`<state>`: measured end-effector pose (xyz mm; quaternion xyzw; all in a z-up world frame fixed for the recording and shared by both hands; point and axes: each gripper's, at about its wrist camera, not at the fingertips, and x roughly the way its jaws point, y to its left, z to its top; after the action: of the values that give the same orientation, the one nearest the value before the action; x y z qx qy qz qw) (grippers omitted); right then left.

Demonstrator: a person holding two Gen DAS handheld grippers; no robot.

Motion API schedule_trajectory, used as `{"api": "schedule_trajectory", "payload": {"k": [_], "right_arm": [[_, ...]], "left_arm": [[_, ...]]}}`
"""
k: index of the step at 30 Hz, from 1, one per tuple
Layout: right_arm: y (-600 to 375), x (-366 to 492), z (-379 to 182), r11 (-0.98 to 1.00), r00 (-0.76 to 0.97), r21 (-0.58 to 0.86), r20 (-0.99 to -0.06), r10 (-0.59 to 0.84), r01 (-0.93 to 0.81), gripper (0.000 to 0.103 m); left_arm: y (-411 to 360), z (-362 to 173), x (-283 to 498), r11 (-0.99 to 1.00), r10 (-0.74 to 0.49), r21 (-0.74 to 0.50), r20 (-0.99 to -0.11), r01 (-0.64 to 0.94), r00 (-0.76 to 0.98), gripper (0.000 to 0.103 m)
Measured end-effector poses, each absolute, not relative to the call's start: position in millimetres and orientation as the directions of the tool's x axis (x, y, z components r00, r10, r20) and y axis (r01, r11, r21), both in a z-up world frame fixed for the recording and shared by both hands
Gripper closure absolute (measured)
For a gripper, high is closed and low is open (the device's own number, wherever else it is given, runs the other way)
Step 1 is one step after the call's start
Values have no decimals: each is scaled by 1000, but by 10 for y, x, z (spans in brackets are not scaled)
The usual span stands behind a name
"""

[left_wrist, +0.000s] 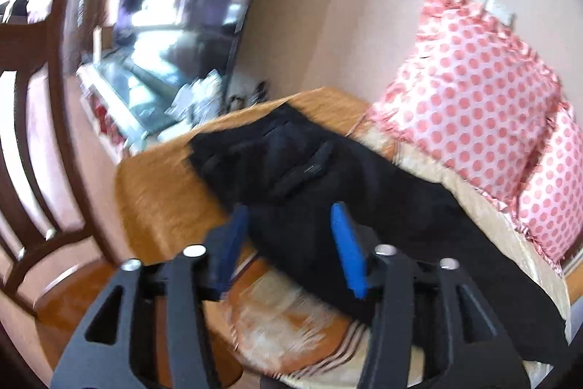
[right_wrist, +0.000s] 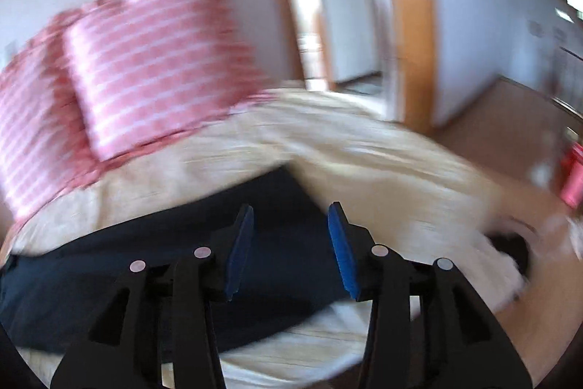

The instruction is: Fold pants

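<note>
Pants laid down, tongs released

The black pants [left_wrist: 328,192] lie in a long, rumpled band across the cream blanket [right_wrist: 364,152], apparently doubled but not yet compact. Left tongs [left_wrist: 289,245] and right tongs [right_wrist: 289,248] gape above the cloth, grasping nothing. Polka-dot pillows [left_wrist: 473,90] sit behind; further folds likely remain.

Daylight flooded my views; the television [left_wrist: 189,24] at eleven o'clock glared white. Motion blur smeared everything, worst in my right view, and the fisheye bent the edges.

Left tongs [left_wrist: 289,217], right tongs [right_wrist: 291,217] agape
</note>
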<state>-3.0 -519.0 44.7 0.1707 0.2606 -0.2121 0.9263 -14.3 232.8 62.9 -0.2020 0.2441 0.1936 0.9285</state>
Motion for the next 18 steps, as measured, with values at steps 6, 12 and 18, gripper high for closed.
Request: {"api": "schedule_trajectory", "payload": {"k": [6,12,18], "right_arm": [[-4871,345,135,919,743,130,-635,-210,371,58],[-5081,296,93,897,702,149,-679,-213,417,58],[-5633,589,297,877,684,123,-679,-267,464,58]], "left_arm": [[2260,410,304,869,311,-131,-606,-478,732,30],[2221,246,301,867,326,-100,-625,-487,709,32],[1734,366,275,918,221,-148,-580,-368,784,20]]}}
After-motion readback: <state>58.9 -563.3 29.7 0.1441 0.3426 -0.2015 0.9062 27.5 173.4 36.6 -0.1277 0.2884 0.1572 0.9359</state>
